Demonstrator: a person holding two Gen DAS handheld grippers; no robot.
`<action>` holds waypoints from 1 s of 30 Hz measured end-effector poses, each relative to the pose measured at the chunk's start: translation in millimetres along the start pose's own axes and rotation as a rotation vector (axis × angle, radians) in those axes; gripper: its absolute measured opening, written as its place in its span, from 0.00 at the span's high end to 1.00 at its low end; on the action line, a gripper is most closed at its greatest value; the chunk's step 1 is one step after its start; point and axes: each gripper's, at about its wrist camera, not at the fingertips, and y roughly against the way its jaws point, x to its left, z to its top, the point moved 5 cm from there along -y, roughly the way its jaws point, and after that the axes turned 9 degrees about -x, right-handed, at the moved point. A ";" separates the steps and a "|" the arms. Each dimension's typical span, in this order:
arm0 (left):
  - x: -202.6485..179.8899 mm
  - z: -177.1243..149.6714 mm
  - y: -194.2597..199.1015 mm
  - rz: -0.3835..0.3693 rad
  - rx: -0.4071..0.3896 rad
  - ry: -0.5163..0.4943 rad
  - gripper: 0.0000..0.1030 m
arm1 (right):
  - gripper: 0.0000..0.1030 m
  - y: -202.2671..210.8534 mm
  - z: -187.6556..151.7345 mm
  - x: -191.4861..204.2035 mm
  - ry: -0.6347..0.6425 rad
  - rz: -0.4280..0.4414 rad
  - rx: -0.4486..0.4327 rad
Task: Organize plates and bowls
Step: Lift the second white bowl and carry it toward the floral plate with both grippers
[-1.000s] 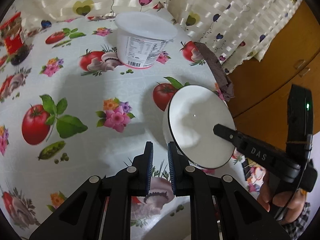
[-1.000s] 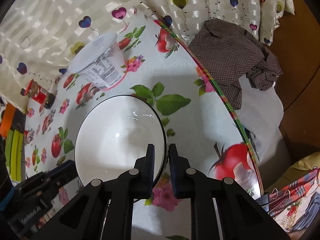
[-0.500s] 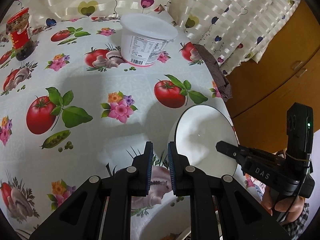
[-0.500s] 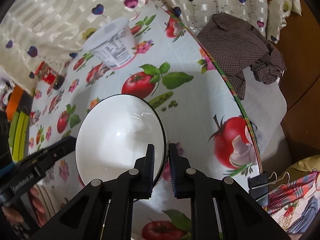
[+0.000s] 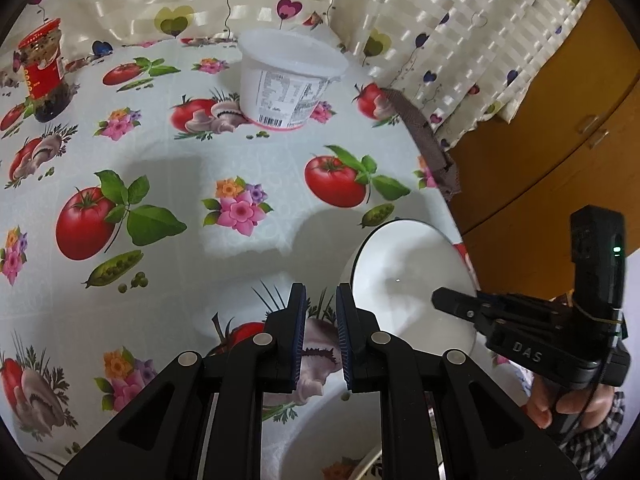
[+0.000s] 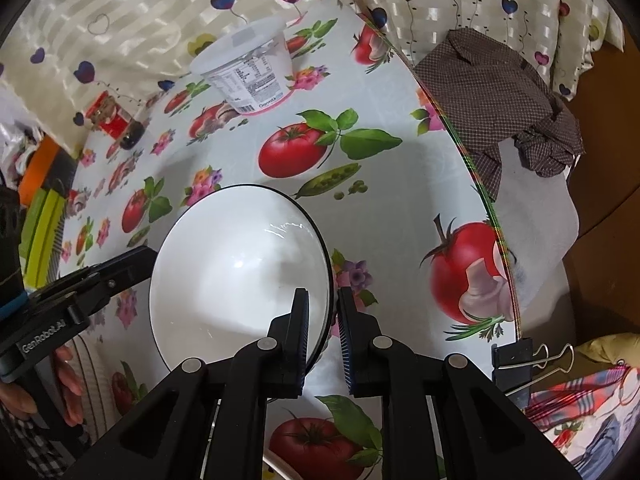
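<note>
We carry a white bowl (image 6: 240, 280) with a thin black rim, pinched at its rim by the right gripper (image 6: 323, 334), one pad inside and one outside the wall, at about 4 o'clock on the bowl. It hangs tilted over the table (image 6: 400, 208) near its right edge. Glazed ceramic, we judge: stiff, smooth, slippery, breakable and fairly heavy for a rim grip, so the pinch should sit deep on the wall. The left gripper (image 5: 321, 338) stands nearly together, holding nothing. The glossy oilcloth bears printed tomatoes; a plastic tub (image 5: 290, 80) stands at 12 o'clock.
</note>
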 end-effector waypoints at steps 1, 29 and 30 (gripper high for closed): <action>-0.9 0.4 3.3 -0.007 -0.006 -0.005 0.82 | 0.85 0.2 -0.1 -0.4 -0.005 0.005 -0.003; -11.6 -18.2 -28.2 -0.001 0.105 -0.023 0.64 | 0.68 -16.9 -4.5 0.1 -0.046 -0.007 -0.001; -11.8 -18.3 -29.0 -0.002 0.108 -0.021 0.64 | 0.70 -17.8 -4.7 0.1 -0.049 -0.007 -0.001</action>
